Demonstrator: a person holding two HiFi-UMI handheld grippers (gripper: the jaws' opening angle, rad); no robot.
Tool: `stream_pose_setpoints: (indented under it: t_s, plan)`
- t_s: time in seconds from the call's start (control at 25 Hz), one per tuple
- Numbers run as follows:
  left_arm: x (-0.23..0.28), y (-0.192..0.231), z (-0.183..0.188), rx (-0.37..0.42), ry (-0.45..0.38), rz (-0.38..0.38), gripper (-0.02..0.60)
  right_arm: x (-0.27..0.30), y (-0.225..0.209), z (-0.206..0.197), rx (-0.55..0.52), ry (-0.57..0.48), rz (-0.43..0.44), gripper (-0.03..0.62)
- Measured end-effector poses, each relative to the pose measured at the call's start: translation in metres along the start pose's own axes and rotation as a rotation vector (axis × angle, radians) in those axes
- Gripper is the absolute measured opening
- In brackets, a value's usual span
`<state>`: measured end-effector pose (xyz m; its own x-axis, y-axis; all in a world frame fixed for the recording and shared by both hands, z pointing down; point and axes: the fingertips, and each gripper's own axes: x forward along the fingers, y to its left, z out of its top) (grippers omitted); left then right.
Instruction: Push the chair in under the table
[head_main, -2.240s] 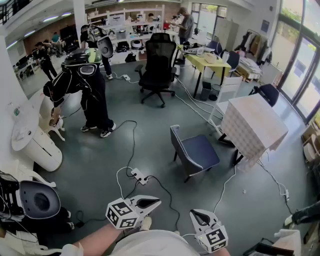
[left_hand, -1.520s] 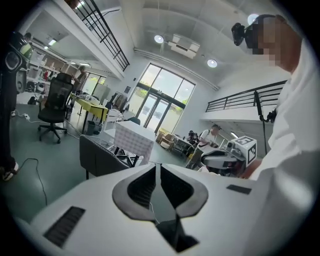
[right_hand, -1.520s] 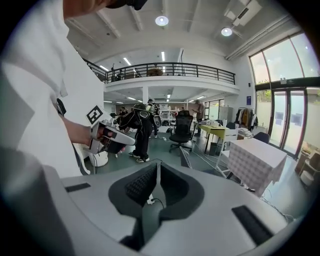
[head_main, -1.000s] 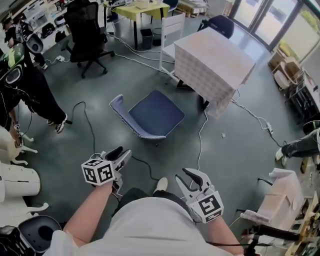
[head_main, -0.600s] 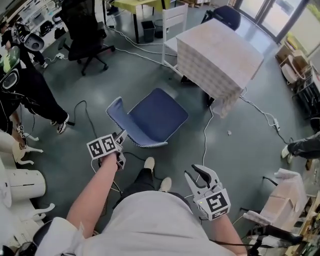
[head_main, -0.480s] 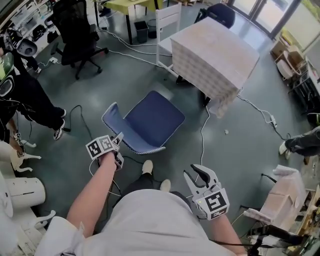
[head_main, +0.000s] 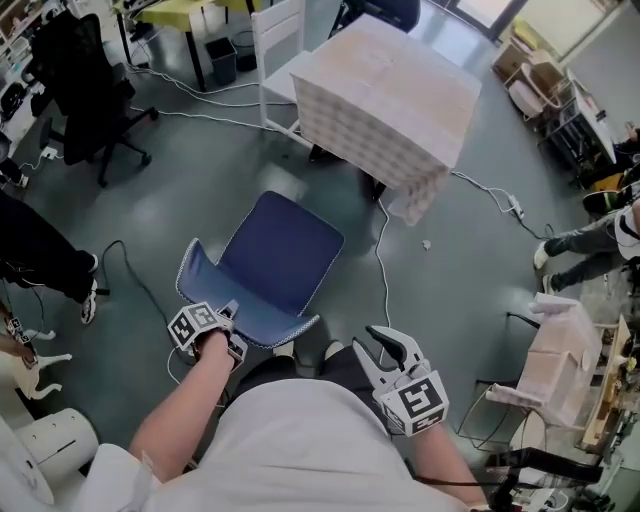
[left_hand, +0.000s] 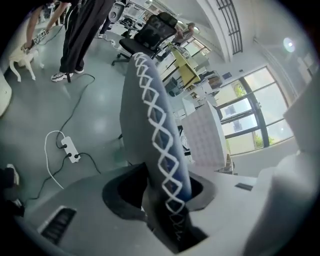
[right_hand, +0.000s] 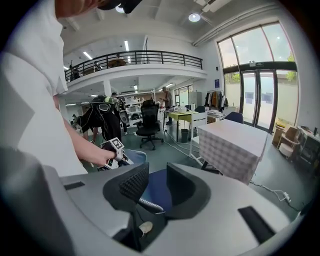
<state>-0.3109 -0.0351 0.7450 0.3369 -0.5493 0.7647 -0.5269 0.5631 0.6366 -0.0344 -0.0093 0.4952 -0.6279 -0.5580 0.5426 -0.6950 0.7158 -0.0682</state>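
The blue chair (head_main: 278, 250) stands on the grey floor, its seat turned toward the table (head_main: 385, 85) with the checked cloth a short way beyond. My left gripper (head_main: 225, 312) is at the top rim of the backrest (head_main: 195, 275). In the left gripper view this white-stitched backrest (left_hand: 150, 105) runs between the jaws of my left gripper (left_hand: 162, 187), which are closing on it. My right gripper (head_main: 385, 345) hangs open near the chair's right side and holds nothing. The right gripper view shows the right gripper (right_hand: 155, 182) with the seat (right_hand: 157, 187) beyond its jaws.
A black office chair (head_main: 85, 95) and a white chair (head_main: 275, 30) stand at the back. Cables (head_main: 383, 270) trail over the floor beside the table, and a power strip (left_hand: 70, 150) lies to the left. People's legs (head_main: 45, 255) are at the left, a box (head_main: 560, 345) at the right.
My left gripper has dropped from beside the chair onto the backrest's top rim. The chair and table now sit closer below me. My right gripper stays open.
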Motion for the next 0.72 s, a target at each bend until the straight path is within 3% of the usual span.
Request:
stream_pose_setpoints:
  t_s: [0.2, 0.52, 0.72]
  plan:
    - [0.003, -0.002, 0.000, -0.067, -0.007, 0.025, 0.109, 0.022, -0.003, 0.015, -0.028, 0.025, 0.044, 0.120]
    - [0.031, -0.030, 0.025, -0.122, -0.030, 0.008, 0.087, 0.054, -0.032, 0.022, -0.051, 0.031, 0.102, 0.120]
    - [0.055, -0.062, 0.029, -0.162, -0.040, -0.002, 0.084, 0.060, -0.077, 0.034, -0.058, 0.018, 0.105, 0.120]
